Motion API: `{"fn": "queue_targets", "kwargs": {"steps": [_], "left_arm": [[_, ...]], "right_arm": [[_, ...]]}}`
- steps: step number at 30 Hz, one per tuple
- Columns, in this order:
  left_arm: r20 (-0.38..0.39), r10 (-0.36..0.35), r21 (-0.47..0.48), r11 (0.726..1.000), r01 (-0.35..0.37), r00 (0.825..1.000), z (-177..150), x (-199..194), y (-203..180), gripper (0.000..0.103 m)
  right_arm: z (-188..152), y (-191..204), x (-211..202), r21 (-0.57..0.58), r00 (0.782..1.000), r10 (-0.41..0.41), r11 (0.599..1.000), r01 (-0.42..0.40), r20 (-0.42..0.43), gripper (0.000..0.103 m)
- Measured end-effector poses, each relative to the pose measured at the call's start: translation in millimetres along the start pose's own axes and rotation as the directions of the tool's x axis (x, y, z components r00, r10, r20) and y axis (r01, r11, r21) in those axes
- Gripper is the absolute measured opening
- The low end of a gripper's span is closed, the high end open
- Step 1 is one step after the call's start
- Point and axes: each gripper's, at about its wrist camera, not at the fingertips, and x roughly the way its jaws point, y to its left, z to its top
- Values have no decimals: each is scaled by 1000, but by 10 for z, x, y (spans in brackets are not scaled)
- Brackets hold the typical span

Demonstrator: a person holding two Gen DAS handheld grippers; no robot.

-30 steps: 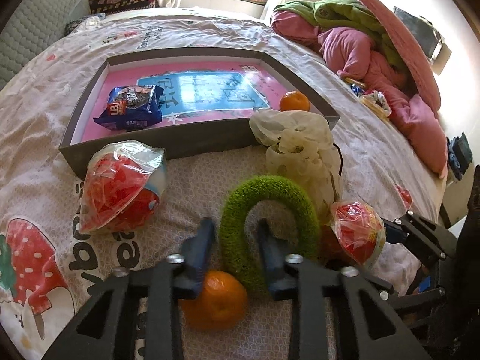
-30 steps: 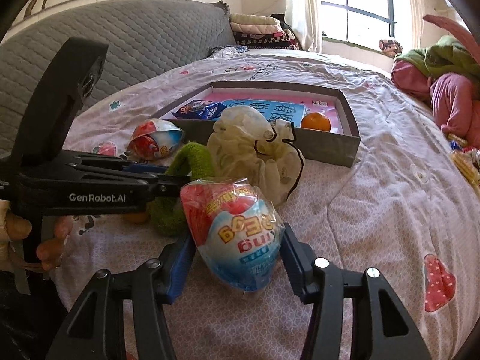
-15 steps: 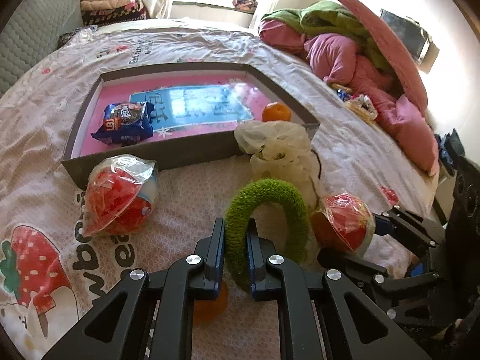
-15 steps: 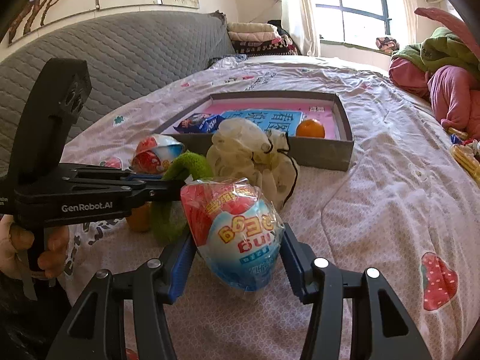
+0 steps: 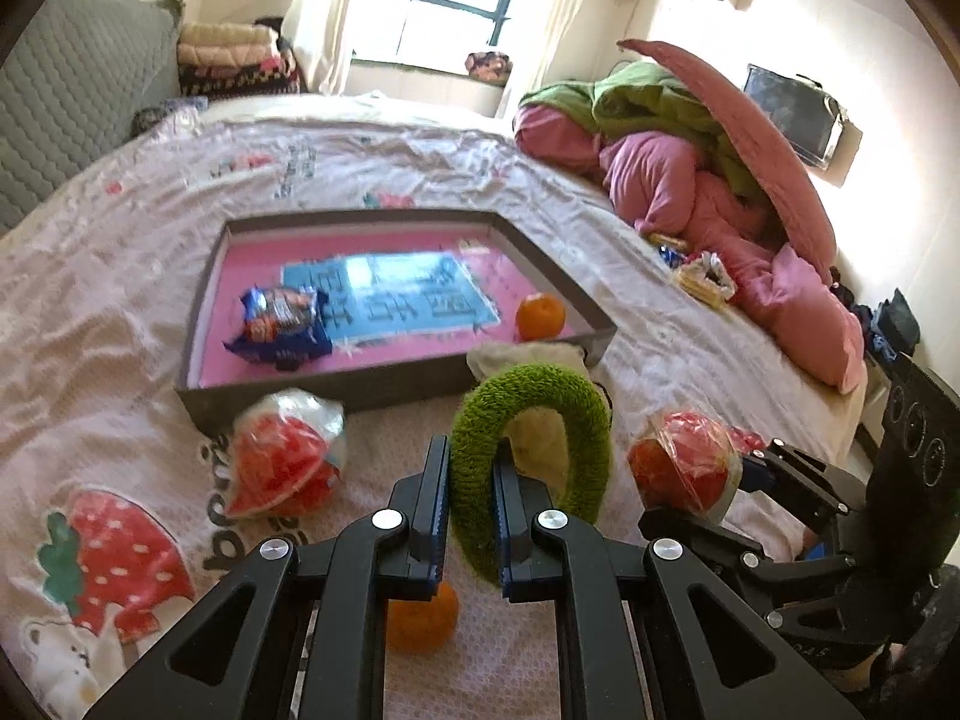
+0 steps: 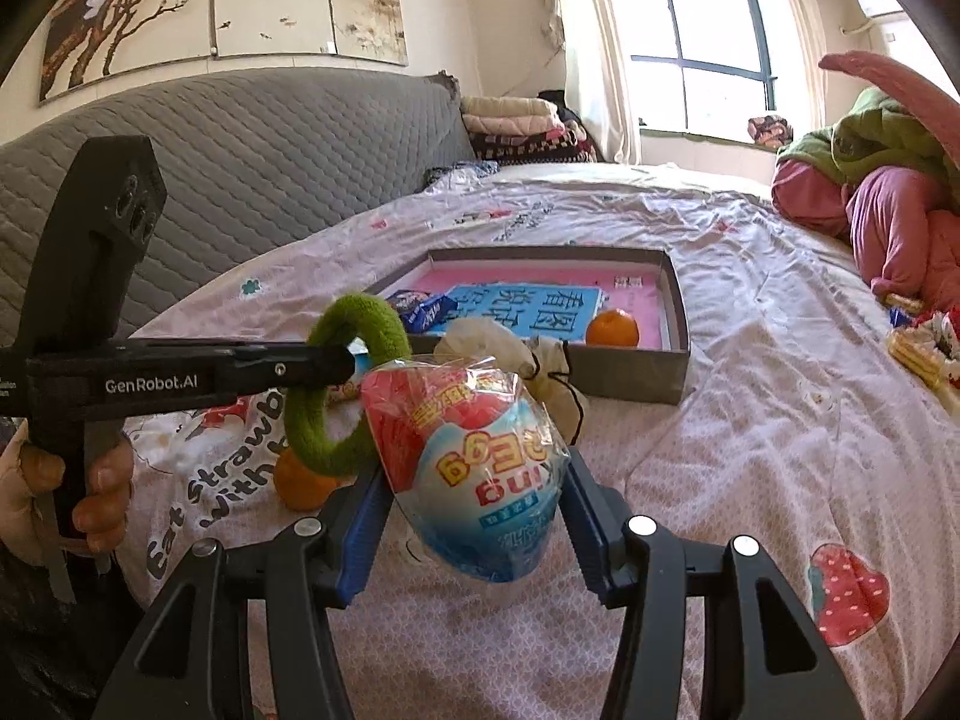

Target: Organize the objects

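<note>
The green ring looks fuzzy, matt cloth — nubbly all round. The wrapped egg wears glossy, crinkled clear plastic film, as does its twin at nine o'clock of the ring. The tray has dull grey card walls — its pink floor shines. The bedsheet is soft, wrinkled cotton-like cloth.

Toys and snacks mid-sort on a pink bedspread

A green fuzzy ring and a wrapped toy egg hang lifted; a second egg and an orange lie before the gray tray, which holds another orange and a snack packet.
</note>
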Motion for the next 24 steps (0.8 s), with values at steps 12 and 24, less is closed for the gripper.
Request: {"fn": "queue_targets", "kwargs": {"steps": [12,24], "left_arm": [[32,52,-11,999,-51,998,33,-104,47,12],[55,77,-20,997,-76,995,42,-133,108,13]], "right_arm": [[76,41,-49,-22,999,-24,999,25,48,55],[264,68,24,-45,996,-19,999,23,91,55]]}}
